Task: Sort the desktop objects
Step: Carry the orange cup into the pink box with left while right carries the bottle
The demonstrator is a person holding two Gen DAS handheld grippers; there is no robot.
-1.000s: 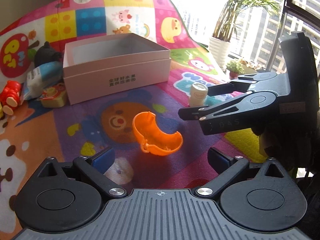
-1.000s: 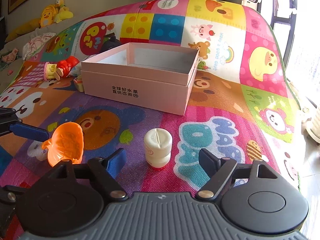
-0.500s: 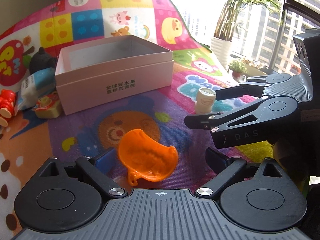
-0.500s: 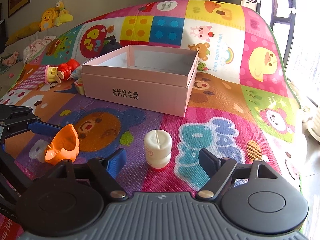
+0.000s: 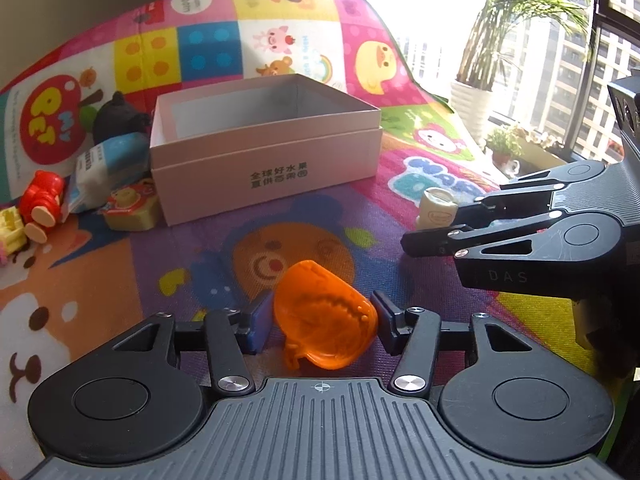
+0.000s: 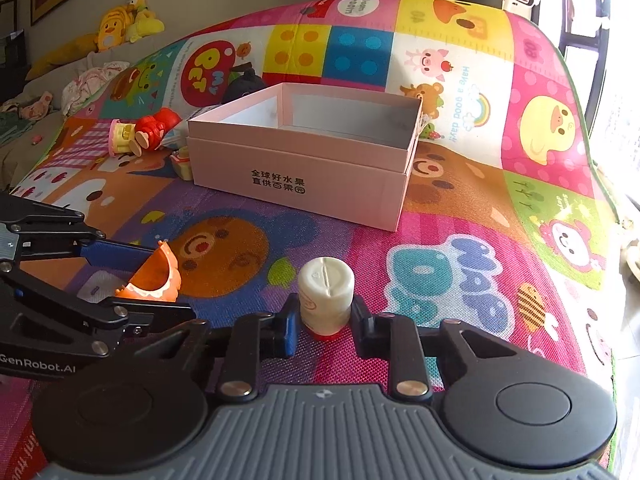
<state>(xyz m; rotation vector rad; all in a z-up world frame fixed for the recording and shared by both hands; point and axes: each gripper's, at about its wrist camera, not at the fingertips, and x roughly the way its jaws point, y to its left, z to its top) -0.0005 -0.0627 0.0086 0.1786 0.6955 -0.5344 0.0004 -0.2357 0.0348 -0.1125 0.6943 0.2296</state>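
An orange toy shell (image 5: 324, 324) stands tipped up on the play mat between the blue pads of my left gripper (image 5: 322, 324). Its jaws are closing and both pads touch the shell's sides. In the right wrist view the left gripper (image 6: 168, 284) comes in from the left with the orange shell (image 6: 154, 276) in it. A small white bottle (image 6: 326, 300) with a red base stands upright between the pads of my right gripper (image 6: 325, 326). These jaws are closing too and press on its sides. The open pink box (image 5: 264, 168) sits beyond both, with nothing visible in the part of its inside that shows.
Left of the pink box (image 6: 296, 168) lie a red toy figure (image 5: 40, 200), a blue-white pack (image 5: 104, 164), a yellow toy block (image 5: 128, 212) and a black plush (image 5: 116, 116). A potted palm (image 5: 472, 104) stands by the window at right. Plush toys (image 6: 120, 28) rest on a sofa behind.
Both grippers' jaws have narrowed from wide apart onto their objects. The orange shell has tipped from lying open-side up to standing on edge between the left pads.
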